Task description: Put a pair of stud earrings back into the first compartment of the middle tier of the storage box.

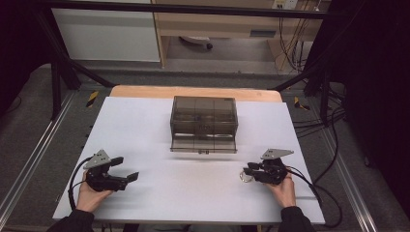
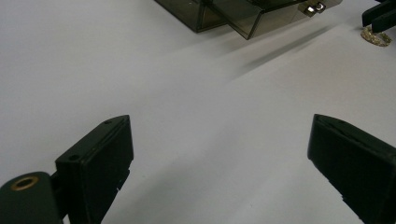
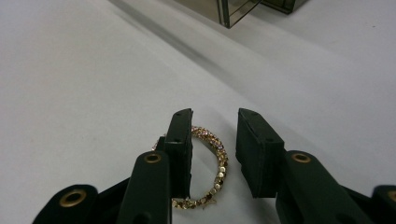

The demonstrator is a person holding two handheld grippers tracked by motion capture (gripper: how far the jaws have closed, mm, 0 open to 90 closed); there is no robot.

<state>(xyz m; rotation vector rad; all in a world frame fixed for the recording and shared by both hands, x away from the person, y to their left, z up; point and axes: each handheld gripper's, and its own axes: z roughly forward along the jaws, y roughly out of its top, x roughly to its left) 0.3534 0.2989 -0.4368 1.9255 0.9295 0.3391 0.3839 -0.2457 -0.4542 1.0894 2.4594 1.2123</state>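
High view: one box [image 1: 204, 123], one bracelet [image 1: 246, 177], two grippers.

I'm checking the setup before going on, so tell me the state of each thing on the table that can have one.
Box: smoky see-through, its front flap folded down, open.
Bracelet: flat on the table, lying between the right claw's jaws, which straddle one side of it; not lifted.
Right claw: jaws narrowed around the bracelet's side, with a gap left to one pad, not clamped.
Left claw: jaws wide open, nothing between them, over bare table.
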